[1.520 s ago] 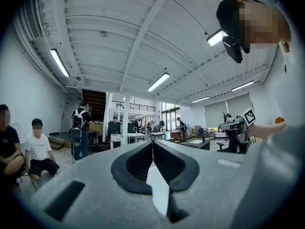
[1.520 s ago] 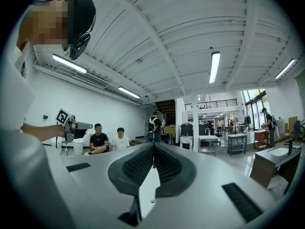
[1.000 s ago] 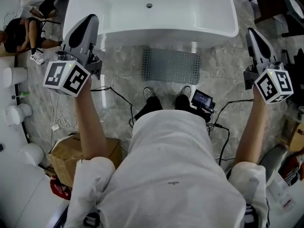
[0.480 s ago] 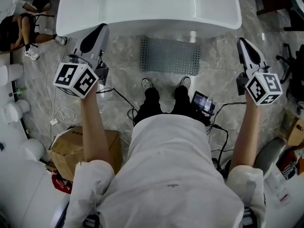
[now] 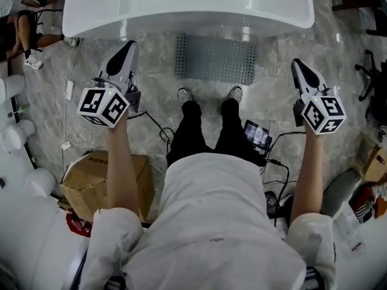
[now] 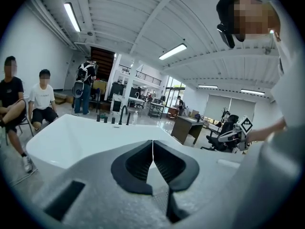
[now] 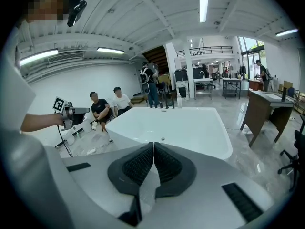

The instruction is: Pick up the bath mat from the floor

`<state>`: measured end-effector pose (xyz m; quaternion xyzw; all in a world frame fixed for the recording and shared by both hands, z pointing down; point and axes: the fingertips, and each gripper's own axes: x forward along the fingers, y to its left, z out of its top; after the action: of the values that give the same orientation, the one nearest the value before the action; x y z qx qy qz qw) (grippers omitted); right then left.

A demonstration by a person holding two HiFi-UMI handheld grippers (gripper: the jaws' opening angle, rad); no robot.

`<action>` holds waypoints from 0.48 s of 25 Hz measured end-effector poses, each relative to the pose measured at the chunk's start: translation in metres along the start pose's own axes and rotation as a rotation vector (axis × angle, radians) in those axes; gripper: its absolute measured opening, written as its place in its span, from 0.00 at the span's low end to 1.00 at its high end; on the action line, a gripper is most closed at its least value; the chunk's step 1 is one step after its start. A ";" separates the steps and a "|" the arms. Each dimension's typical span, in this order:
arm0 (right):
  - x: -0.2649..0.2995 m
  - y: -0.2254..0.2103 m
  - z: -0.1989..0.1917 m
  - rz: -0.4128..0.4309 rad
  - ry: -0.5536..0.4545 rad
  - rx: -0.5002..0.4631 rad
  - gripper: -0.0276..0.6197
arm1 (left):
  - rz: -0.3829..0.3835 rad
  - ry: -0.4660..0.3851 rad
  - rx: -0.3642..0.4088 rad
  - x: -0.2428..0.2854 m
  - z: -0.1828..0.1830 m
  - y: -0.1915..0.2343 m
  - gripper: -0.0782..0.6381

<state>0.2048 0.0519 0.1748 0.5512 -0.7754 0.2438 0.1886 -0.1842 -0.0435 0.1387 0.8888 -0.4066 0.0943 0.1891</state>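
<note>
The grey mat (image 5: 214,59) lay flat on the marble floor (image 5: 275,95), just in front of the white tub (image 5: 181,8) and just beyond the person's shoes (image 5: 185,94). The left tool (image 5: 128,46) hung over the floor left of the mat, apart from it, its jaws clenched together with nothing between them. The right tool (image 5: 298,65) hung right of the mat, likewise clenched and empty. Both pointed toward the tub. A cardboard box (image 5: 91,180) sat on the floor under the left arm.
</note>
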 end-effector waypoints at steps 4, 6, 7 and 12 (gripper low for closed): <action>0.014 0.000 -0.043 0.007 0.061 0.029 0.05 | 0.019 0.051 -0.020 0.000 -0.037 0.009 0.13; 0.022 -0.004 -0.063 0.006 0.083 0.039 0.05 | 0.028 0.066 -0.022 0.004 -0.054 0.013 0.13; 0.024 -0.005 -0.073 0.007 0.093 0.044 0.05 | 0.029 0.073 -0.025 0.006 -0.062 0.014 0.13; 0.037 -0.008 -0.115 0.005 0.136 0.082 0.05 | 0.029 0.133 -0.047 0.010 -0.108 0.015 0.13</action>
<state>0.2031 0.0890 0.2894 0.5387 -0.7514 0.3127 0.2177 -0.1911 -0.0149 0.2438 0.8699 -0.4083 0.1462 0.2351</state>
